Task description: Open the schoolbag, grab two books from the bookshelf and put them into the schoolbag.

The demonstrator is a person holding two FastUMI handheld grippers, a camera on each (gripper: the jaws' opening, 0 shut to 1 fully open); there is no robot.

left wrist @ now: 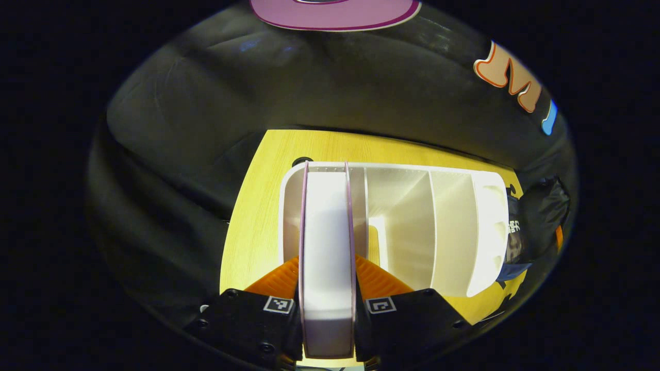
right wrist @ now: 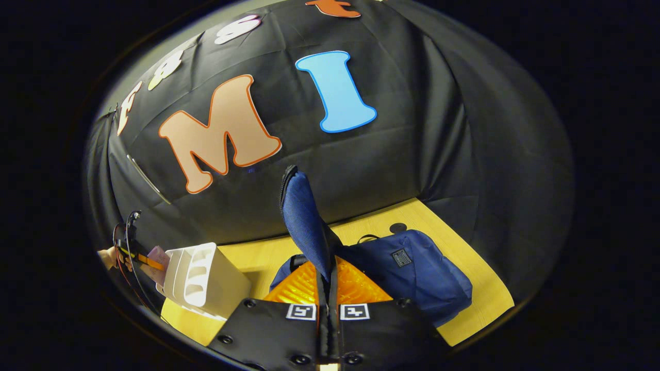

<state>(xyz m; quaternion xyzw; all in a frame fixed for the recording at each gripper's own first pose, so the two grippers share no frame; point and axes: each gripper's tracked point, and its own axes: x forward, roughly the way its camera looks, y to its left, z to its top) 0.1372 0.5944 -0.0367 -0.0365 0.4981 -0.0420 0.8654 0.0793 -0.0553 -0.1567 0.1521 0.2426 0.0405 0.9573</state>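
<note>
We've got the left gripper (left wrist: 328,288) clamped on a book (left wrist: 328,247), white page block between purple covers, long axis running straight away from us into the end slot of the white bookshelf (left wrist: 412,226) on the yellow table (left wrist: 258,206). Right gripper (right wrist: 328,288) pinches the blue schoolbag (right wrist: 412,273) flap (right wrist: 301,216), lifted upright.

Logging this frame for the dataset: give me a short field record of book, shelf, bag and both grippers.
book: white, purple-edged, upright in the shelf's leftmost slot
shelf: white divided rack on yellow table
bag: blue schoolbag, flap lifted
left gripper: jaws clamped on book
right gripper: jaws pinching flap
</note>
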